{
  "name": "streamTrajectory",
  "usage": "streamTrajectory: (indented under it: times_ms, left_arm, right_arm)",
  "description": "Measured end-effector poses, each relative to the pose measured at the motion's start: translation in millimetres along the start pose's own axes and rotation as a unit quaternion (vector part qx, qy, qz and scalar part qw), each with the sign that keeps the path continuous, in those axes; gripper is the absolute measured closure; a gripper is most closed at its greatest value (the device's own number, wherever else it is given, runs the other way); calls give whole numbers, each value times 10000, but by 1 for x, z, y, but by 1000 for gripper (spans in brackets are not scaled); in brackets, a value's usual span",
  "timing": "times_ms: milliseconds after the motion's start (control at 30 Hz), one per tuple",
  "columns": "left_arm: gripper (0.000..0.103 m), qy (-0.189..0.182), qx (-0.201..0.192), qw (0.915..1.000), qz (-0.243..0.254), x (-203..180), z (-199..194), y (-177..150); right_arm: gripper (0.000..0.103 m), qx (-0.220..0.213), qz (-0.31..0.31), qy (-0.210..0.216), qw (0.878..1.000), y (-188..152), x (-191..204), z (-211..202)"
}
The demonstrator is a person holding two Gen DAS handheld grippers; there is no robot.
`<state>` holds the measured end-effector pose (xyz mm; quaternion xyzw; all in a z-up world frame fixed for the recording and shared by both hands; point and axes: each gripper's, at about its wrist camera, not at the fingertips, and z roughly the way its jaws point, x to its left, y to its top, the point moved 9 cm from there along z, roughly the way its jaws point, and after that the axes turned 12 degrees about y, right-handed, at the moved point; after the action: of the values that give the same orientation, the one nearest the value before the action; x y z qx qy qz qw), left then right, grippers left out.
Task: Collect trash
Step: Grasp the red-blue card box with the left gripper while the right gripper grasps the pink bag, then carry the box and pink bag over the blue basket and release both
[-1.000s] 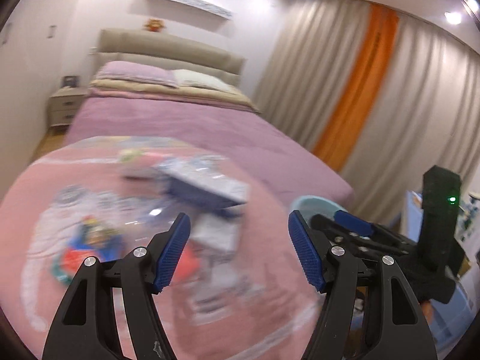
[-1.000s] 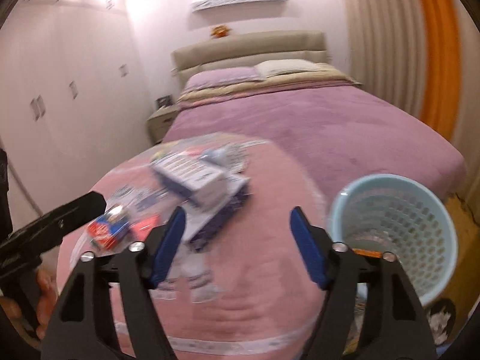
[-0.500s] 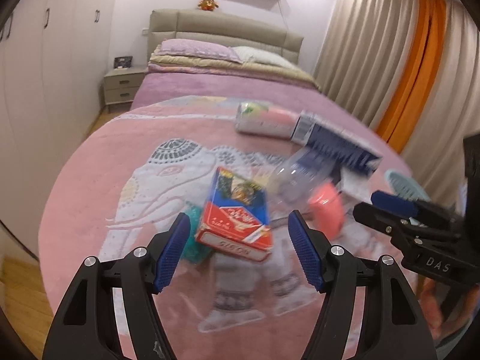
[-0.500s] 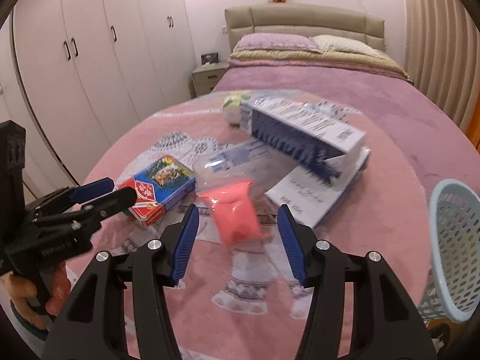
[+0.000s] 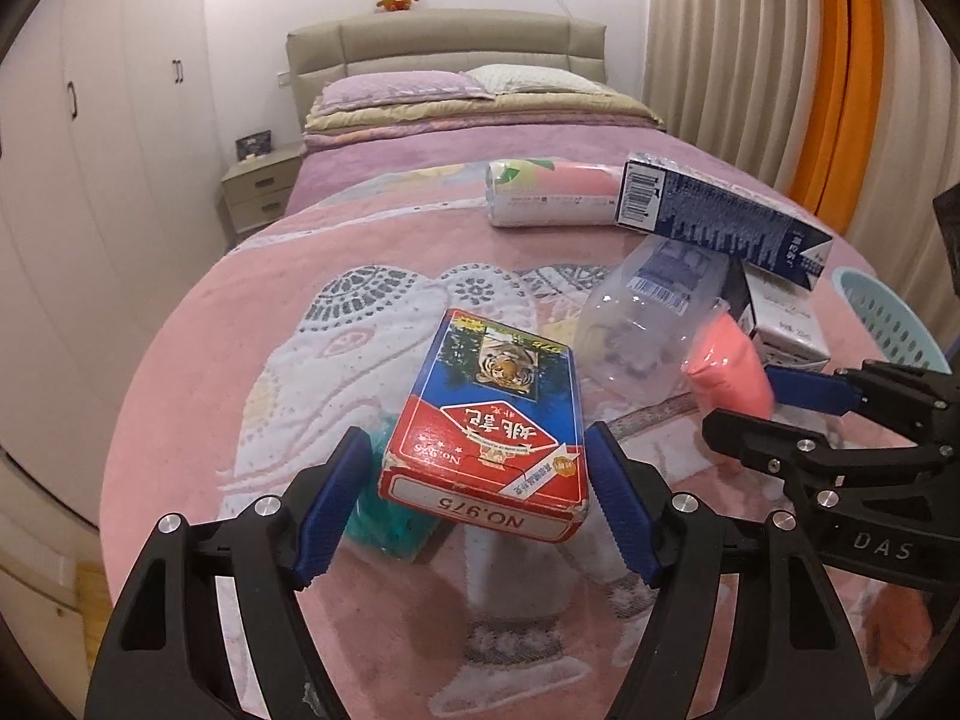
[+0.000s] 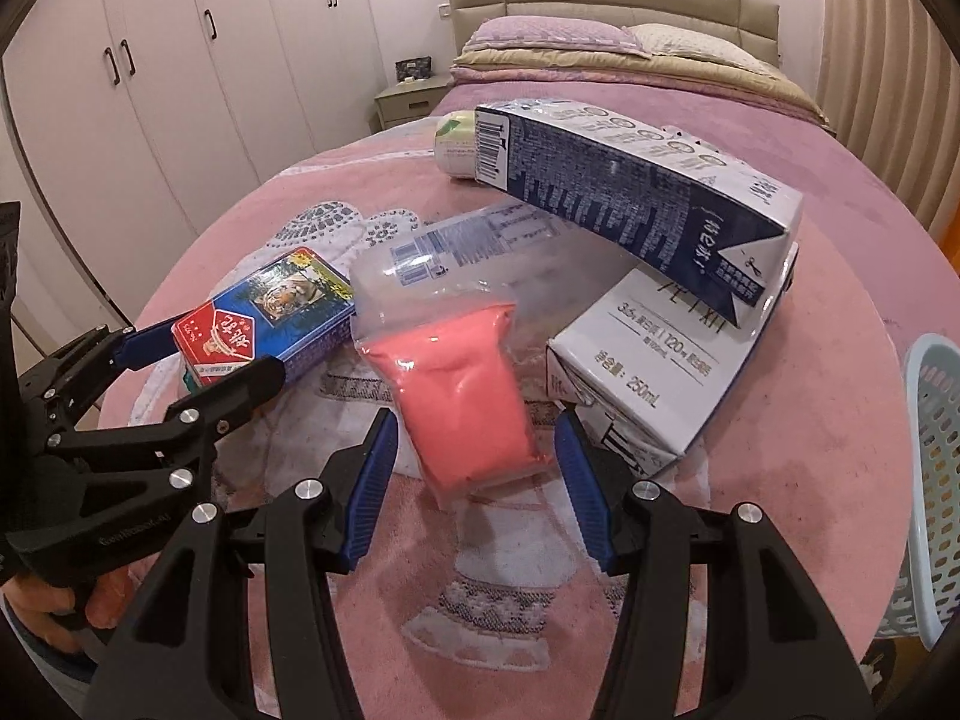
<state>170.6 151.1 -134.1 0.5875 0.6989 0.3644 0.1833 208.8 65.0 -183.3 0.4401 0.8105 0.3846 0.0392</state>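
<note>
Both wrist views sit low and close over the pink surface [image 5: 198,396] — facing the bed [image 6: 660,84] — sharing the card box [image 5: 489,432].

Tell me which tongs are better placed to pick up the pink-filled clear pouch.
Right. The right tongs are open and straddle the pink-filled clear pouch; the left tongs are open around the red-and-blue tiger box.

I've swung both grippers down from the room view onto the pink mat, and the blur of a second ago has cleared. My left gripper [image 5: 477,504] has closed in until its spread jaws flank the red-and-blue card box [image 5: 489,420]. My right gripper [image 6: 477,483] has advanced to bracket the pink pouch [image 6: 462,390], its jaws somewhat narrower than before.
</note>
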Motion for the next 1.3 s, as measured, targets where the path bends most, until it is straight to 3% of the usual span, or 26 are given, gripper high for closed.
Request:
streamTrajectory:
  times_ms: [300, 367, 600, 700, 967, 1133, 1300]
  left_arm:
    - [40, 149, -38, 9995, 278, -1, -5, -1]
    - [41, 58, -58, 9998, 156, 0, -9, 0]
    - [42, -379, -320, 9981, -365, 10, -34, 10]
    - [42, -542, -469, 9962, -490, 10, -47, 17]
    - [42, -868, -999, 9902, -452, -17, -86, 42]
    - [42, -1284, -1461, 9798, -455, -46, -120, 67]
    - [42, -1727, -1642, 9702, -447, -83, -137, 85]
  right_arm:
    - [53, 168, 15, -10, 9999, 6, 0, 15]
    - [63, 154, -19, 20, 9999, 5, 1, 15]
    - [64, 49, -145, 106, 9998, 1, 9, 6]
    - [64, 35, 100, 460, 9989, -4, 10, -2]
    - [64, -430, 158, 346, 9984, 3, 0, -49]
    - [64, -842, 388, 207, 9955, 9, -23, -92]
    - [64, -1233, 760, 109, 9894, 13, -59, -136]
